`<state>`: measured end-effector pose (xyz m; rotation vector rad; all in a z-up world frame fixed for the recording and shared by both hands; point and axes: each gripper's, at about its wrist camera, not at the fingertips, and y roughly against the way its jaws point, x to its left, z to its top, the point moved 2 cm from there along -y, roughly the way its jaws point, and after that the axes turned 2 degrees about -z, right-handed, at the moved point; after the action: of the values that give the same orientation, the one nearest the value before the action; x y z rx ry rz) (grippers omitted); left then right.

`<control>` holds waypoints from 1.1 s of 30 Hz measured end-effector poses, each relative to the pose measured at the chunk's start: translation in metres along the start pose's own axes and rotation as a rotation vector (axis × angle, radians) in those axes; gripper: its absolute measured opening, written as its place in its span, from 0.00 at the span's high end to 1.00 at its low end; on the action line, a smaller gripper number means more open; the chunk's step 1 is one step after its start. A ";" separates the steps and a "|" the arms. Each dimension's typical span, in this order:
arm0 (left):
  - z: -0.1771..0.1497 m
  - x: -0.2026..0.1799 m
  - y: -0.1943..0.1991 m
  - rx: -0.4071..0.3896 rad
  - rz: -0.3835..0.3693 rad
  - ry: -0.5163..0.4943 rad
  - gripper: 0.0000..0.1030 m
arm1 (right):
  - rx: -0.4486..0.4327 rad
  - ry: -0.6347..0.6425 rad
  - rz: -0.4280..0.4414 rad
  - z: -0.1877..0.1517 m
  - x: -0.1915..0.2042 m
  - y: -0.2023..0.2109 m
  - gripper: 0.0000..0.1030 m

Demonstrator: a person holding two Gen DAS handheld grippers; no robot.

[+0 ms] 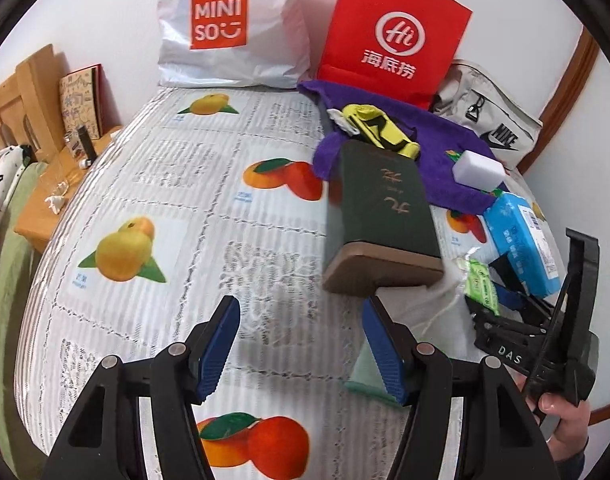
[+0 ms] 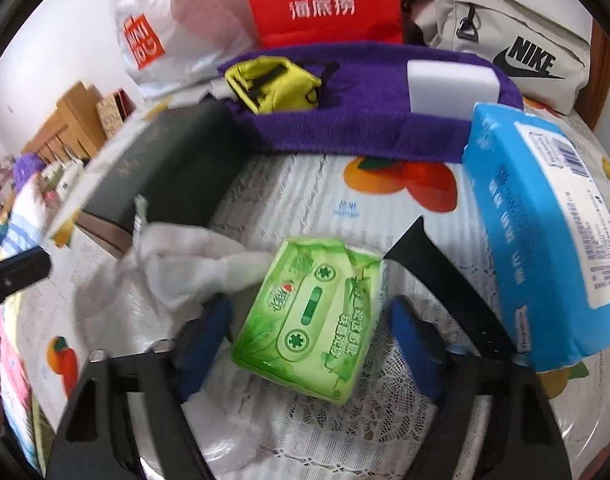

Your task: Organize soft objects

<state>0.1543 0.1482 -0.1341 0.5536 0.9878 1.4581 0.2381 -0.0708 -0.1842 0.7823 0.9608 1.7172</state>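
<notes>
The right wrist view is smeared with motion blur, so the small print on the packs cannot be read, and the dark book's point(image 2: 173, 168) cover lettering is lost there. In the left wrist view a pale green cloth edge point(image 1: 365, 376) shows beside the left gripper's right finger — most of it is hidden behind that finger, and whether the finger touches it cannot be told.

The left gripper point(image 1: 301, 344) stands part-open over bare tablecloth point(image 1: 145, 184), nothing between its blue ribbed pads. The right gripper point(image 2: 309, 320) straddles the green tissue pack point(image 2: 313, 316), a soft crinkled plastic packet printed with a cassette design; a gap shows on both sides, so the pads are not pressing it. The pack lies near the front of the table, just right of a crumpled white drawstring pouch point(image 2: 185, 264) and left of the blue tissue pack point(image 2: 545, 240), which bears a barcode label.

Farther back, a fuzzy purple towel point(image 2: 345, 128) carries a white sponge block point(image 2: 453, 84) and a folded yellow-and-black fabric item point(image 2: 273, 88). Against the wall lean a white plastic bag reading "MINISO" point(image 1: 225, 28), a red paper bag with "Hi" in a ring above Chinese characters point(image 1: 393, 36) and a beige bag marked "NIKE" point(image 2: 517, 44). The tablecloth is ribbed, lace-patterned, printed with oranges. A person's hand point(image 1: 565, 412) grips the right gripper's handle at the far right edge, partly cut off.
</notes>
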 end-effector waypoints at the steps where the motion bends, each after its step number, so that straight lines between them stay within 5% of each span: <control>1: -0.001 0.001 0.001 -0.009 -0.010 0.001 0.40 | 0.004 0.014 0.004 -0.001 0.001 0.000 0.41; 14: -0.031 -0.023 0.006 0.012 -0.076 -0.060 0.40 | -0.105 0.015 0.133 -0.016 -0.001 0.051 0.43; 26: -0.070 -0.083 -0.013 0.105 -0.170 -0.156 0.39 | -0.175 0.016 0.126 -0.057 -0.032 0.097 0.43; 33: -0.086 -0.112 -0.032 0.127 -0.061 -0.217 0.34 | -0.186 -0.023 0.034 -0.086 -0.076 0.110 0.43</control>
<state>0.1201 0.0160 -0.1816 0.7515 0.9207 1.2574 0.1417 -0.1866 -0.1343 0.6977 0.7630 1.7944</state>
